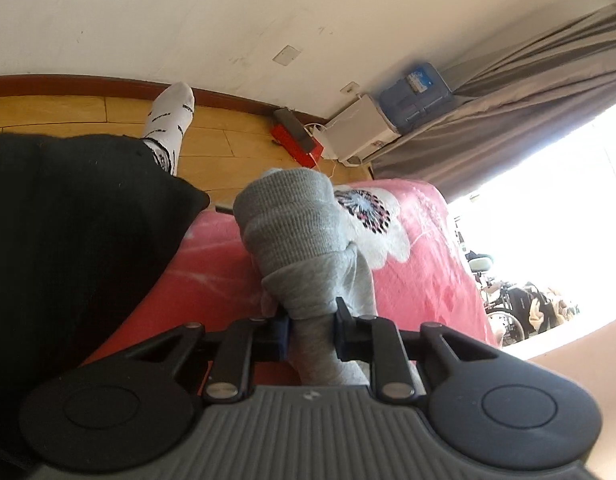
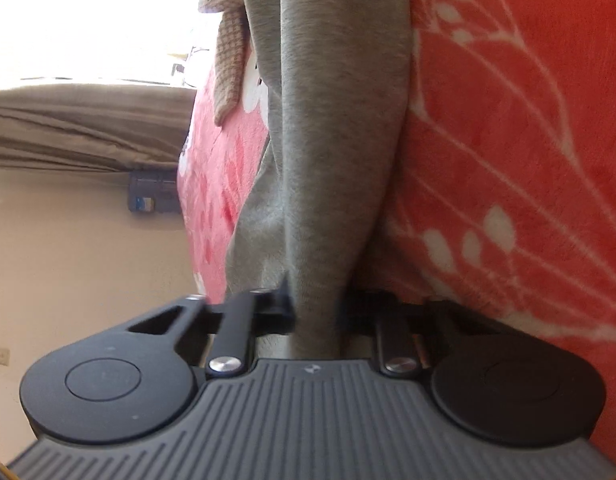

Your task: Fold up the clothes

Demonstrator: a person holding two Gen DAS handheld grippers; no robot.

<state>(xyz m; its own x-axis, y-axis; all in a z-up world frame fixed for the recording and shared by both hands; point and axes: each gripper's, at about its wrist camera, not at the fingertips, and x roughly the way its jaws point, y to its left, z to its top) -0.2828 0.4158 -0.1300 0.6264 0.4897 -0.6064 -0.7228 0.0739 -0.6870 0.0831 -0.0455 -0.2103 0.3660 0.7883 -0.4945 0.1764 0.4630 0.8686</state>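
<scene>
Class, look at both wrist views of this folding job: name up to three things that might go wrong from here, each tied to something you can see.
1. The left tongs pinch only a narrow bunch of the grey garment; it may slip free when lifted.
2. The right tongs clamp a rolled strip of the same grey fabric, so the fold may come out creased.
3. The garment lies near the edge of the red floral blanket; a pull could drag it off.

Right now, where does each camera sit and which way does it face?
Left wrist: on the left hand-held gripper, looking along its fingers at a grey garment on the red blanket; a socked foot shows.
Right wrist: on the right hand-held gripper, facing a grey fabric strip; no body shows.
Shared: grey cloth clamped, red blanket, curtain.
</scene>
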